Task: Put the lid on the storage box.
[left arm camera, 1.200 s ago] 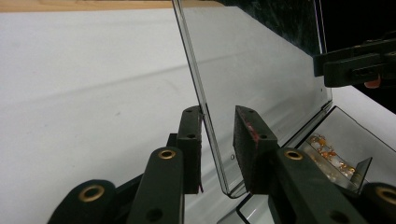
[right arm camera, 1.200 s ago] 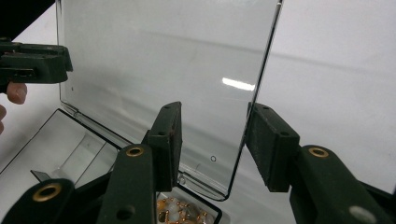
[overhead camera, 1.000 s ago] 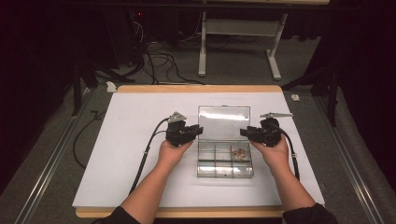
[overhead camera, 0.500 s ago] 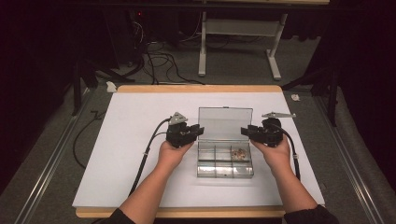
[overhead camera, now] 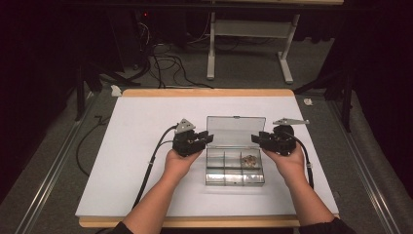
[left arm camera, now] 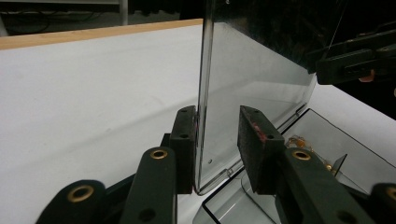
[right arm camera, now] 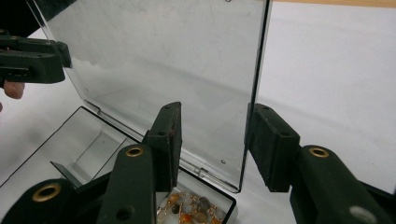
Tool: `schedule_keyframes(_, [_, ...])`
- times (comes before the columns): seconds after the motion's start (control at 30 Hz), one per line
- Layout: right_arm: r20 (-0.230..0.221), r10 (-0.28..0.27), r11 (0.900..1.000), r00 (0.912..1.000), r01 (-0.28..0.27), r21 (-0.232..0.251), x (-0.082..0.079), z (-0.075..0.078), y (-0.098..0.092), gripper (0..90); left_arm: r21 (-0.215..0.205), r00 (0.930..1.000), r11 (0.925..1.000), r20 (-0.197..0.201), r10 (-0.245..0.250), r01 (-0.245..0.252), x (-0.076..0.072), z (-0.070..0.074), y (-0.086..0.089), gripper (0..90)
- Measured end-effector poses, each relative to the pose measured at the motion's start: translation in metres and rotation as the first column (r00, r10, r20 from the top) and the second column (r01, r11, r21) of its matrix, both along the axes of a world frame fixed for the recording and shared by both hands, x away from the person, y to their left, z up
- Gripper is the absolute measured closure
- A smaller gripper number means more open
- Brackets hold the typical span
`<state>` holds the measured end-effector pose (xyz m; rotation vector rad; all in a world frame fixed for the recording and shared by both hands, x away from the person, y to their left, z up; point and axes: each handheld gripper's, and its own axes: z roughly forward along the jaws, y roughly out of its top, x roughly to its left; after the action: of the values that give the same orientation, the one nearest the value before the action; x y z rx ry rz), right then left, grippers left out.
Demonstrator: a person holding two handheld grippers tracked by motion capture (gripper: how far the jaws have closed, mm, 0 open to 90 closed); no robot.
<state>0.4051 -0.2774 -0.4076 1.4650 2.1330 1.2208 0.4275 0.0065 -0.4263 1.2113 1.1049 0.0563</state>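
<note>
1. High view: clear box (overhead camera: 234,168) sits mid-bench (overhead camera: 146,146), nearer the person's edge. Its lid (overhead camera: 236,130) stands upright at the box's far side. Left tongs (overhead camera: 207,140) are at the lid's left edge, right tongs (overhead camera: 255,138) at its right edge. Beads (overhead camera: 250,160) lie in the box's right-hand compartment.
2. Left gripper view: left tongs straddle the lid's side edge w/ one pad against the plastic and the other clear of it, so released, not clamping.
3. Right gripper view: right tongs straddle the opposite lid edge w/ a gap on both sides, so released too. Beads sit just below, inside the box.
4. Handling, judged: thin hard plastic, light, stiff but brittle at the hinge and slick on smooth faces. Best hold is low on the lid's side edges near the hinge, w/ gentle squeeze only. The box is light enough to skate on the bench, and a jolt could spill the beads.
5. Room: lots of bare bench left, right and beyond the box. Bench edges are well apart from it, so the lid can swing freely either way.
</note>
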Motion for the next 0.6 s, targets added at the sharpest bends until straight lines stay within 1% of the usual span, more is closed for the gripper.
schedule_keyframes(0.03, [0.004,0.004,1.0,1.0,-0.004,-0.008,-0.001,0.001,0.001,56.5,0.001,1.0,1.0,0.004,-0.002,0.002,-0.002,0.0,0.001,67.5])
schedule_keyframes(0.1, [0.005,0.005,1.0,1.0,-0.005,-0.009,-0.002,0.001,0.001,56.5,-0.008,1.0,1.0,0.002,0.0,0.0,-0.004,0.0,0.001,67.2])
schedule_keyframes(0.17, [0.017,0.013,1.0,0.9998,-0.013,-0.011,-0.006,0.001,0.002,56.4,-0.01,1.0,0.9999,0.005,-0.004,0.004,-0.007,0.0,0.001,66.7])
schedule_keyframes(0.3, [0.023,0.02,1.0,0.9995,-0.02,-0.015,-0.01,0.001,0.003,55.0,-0.003,0.9999,1.0,0.015,-0.009,0.009,-0.013,0.0,0.002,66.1])
schedule_keyframes(0.33, [0.024,0.021,1.0,0.9995,-0.021,-0.012,-0.014,0.001,0.003,54.2,-0.01,0.9999,0.9999,0.015,-0.008,0.008,-0.015,0.0,0.003,66.0])
schedule_keyframes(0.4, [0.025,0.02,1.0,0.9995,-0.019,-0.01,-0.015,0.001,0.003,53.9,-0.018,0.9999,0.9998,0.01,-0.005,0.005,-0.016,0.001,0.003,66.0])
schedule_keyframes(0.43, [0.025,0.021,1.0,0.9995,-0.021,-0.008,-0.017,0.001,0.003,53.5,-0.008,0.9998,0.9999,0.014,-0.01,0.01,-0.017,0.0,0.004,65.8])
schedule_keyframes(0.47, [0.027,0.021,1.0,0.9994,-0.021,-0.008,-0.019,0.0,0.003,53.1,-0.011,0.9999,0.9999,0.012,-0.01,0.011,-0.018,0.0,0.004,65.2])
schedule_keyframes(0.5, [0.03,0.025,1.0,0.9992,-0.025,-0.013,-0.021,0.0,0.003,52.7,-0.008,0.9999,0.9998,0.007,-0.015,0.015,-0.019,0.0,0.005,62.5])
schedule_keyframes(0.53, [0.03,0.025,1.0,0.9992,-0.025,-0.013,-0.021,0.0,0.003,52.7,-0.01,0.9999,0.9998,0.004,-0.015,0.015,-0.019,0.0,0.005,62.5])
schedule_keyframes(0.57, [0.032,0.025,1.0,0.9992,-0.024,-0.013,-0.022,0.0,0.003,52.4,-0.018,0.9999,0.9998,0.0,-0.011,0.011,-0.02,0.0,0.005,61.2])
schedule_keyframes(0.6, [0.033,0.023,1.0,0.9992,-0.023,-0.014,-0.024,0.0,0.003,52.0,-0.011,0.9999,0.9998,0.002,-0.015,0.015,-0.021,0.0,0.005,61.2])
